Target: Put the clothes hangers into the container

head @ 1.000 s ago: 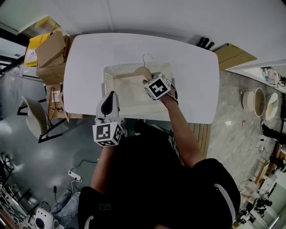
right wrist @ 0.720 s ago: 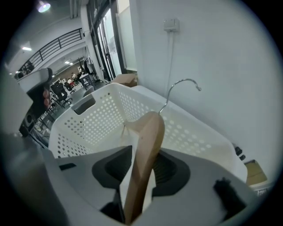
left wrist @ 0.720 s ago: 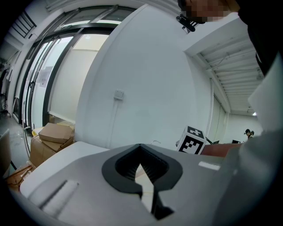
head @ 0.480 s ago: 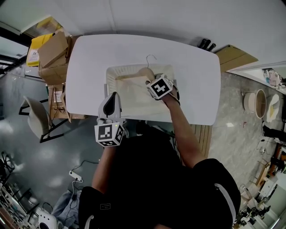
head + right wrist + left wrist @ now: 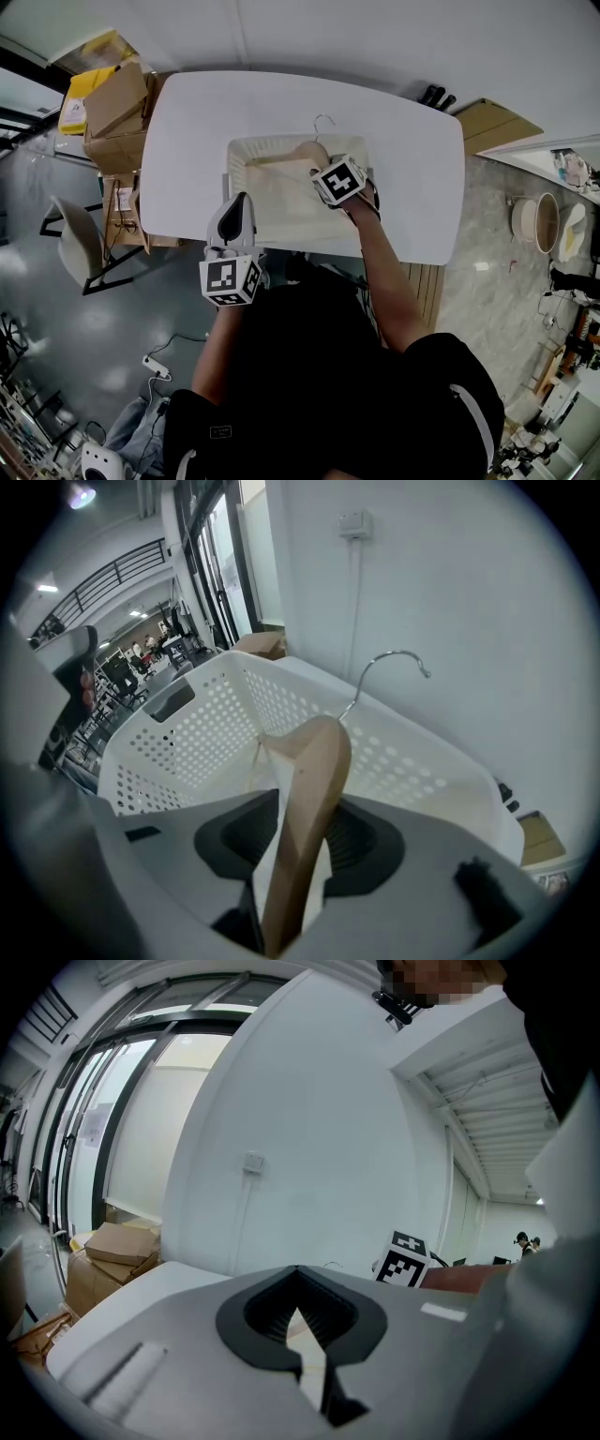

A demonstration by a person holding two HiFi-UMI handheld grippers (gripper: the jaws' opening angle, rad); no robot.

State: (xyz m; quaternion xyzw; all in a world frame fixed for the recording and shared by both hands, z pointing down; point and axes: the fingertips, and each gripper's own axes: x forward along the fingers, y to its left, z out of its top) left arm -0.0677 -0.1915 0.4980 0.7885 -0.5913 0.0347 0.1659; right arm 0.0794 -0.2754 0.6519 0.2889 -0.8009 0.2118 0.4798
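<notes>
A wooden clothes hanger [image 5: 298, 154] with a metal hook [image 5: 323, 120] lies in the white perforated basket [image 5: 234, 161], its hook poking over the far rim. My right gripper [image 5: 321, 174] reaches down into the basket at the hanger's right arm. In the right gripper view the hanger [image 5: 311, 780] runs between the jaws of the right gripper [image 5: 295, 860], which have just been opening; a gap shows on each side of the wood. My left gripper [image 5: 235, 201] hangs at the table's near edge beside the basket, jaws almost together and empty, as the left gripper [image 5: 309, 1354] shows in its own view.
The basket stands in the middle of a white table [image 5: 403, 178]. Cardboard boxes [image 5: 112, 103] are stacked off the table's left end, with a chair [image 5: 70, 246] below them. Dark items [image 5: 439, 96] lie on the floor behind the table's far right corner.
Both grippers and the hanger keep their places; only the head view has shifted slightly.
</notes>
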